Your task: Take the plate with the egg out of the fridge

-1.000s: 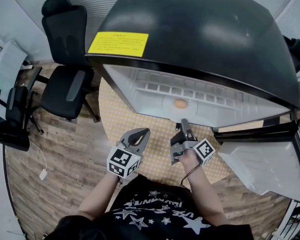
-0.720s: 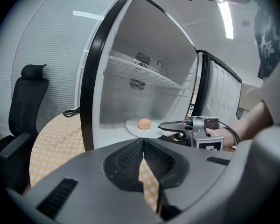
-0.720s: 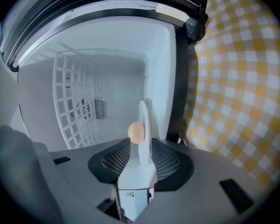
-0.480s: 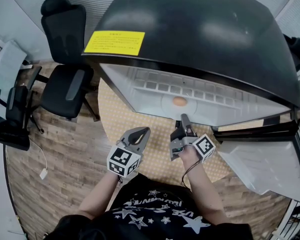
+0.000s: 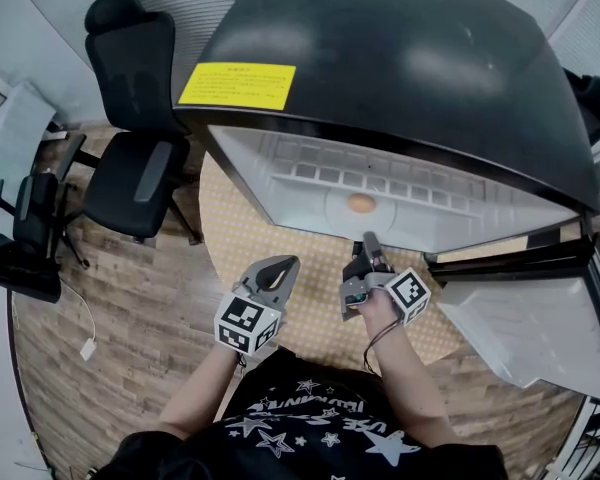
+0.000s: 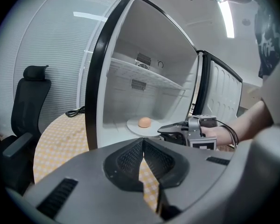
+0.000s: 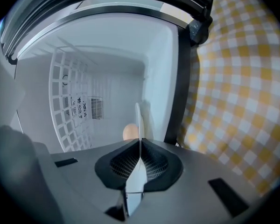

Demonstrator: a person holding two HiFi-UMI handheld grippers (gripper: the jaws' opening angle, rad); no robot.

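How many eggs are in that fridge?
1. The egg sits on the white plate on the bottom of the open fridge. Some of the interior is out of sight, so more may be hidden.

**Layout: fridge on table, door open**

Fridge (image 5: 380, 58) stands on table (image 5: 235, 243), door (image 5: 520, 318) swung out right. Egg (image 5: 360, 204) sits on plate (image 5: 338, 211), plate on fridge floor near front edge. Right gripper (image 5: 369, 238) is at the opening, plate's near rim between its jaws. Left gripper (image 5: 286, 265) is beside it, over table. Office chair (image 5: 130, 168) is left of table.
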